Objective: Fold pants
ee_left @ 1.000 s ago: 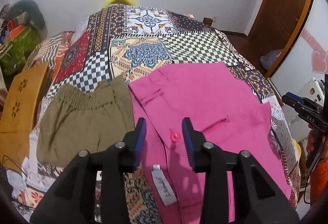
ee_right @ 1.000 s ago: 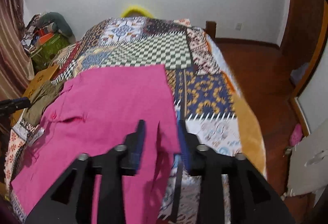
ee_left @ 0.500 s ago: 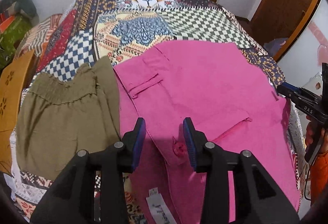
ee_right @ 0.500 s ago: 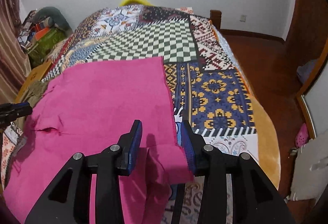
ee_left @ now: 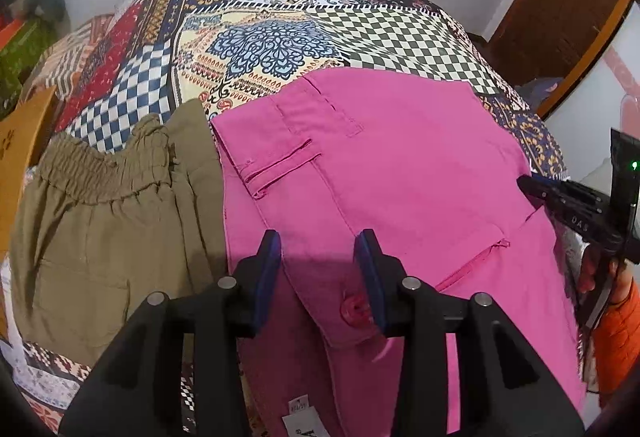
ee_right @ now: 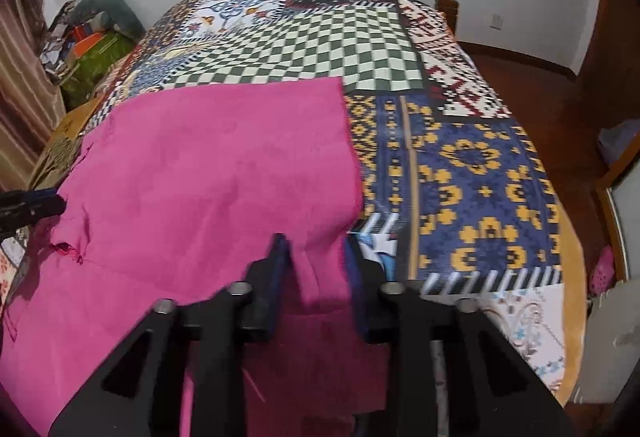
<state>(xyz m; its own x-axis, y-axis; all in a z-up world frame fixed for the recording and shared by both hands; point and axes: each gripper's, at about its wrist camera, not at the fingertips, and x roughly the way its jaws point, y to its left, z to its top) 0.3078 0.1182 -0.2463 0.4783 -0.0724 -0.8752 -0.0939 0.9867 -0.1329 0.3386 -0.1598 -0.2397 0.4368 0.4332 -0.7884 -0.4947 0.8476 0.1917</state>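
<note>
Pink pants (ee_left: 392,173) lie on patchwork bedspread (ee_left: 280,37), olive shorts (ee_left: 100,217) just beside at left. Since a second ago we bring both tools lower and nearer cloth: waistband flap with pink button (ee_left: 352,311) now sits between spread jaws of left hand-held gripper (ee_left: 320,265), not pinched yet. Right hand-held gripper (ee_right: 316,273) likewise unclenched, straddling hem corner near bed edge. We judge both grasps imminent; first fold not begun.
</note>
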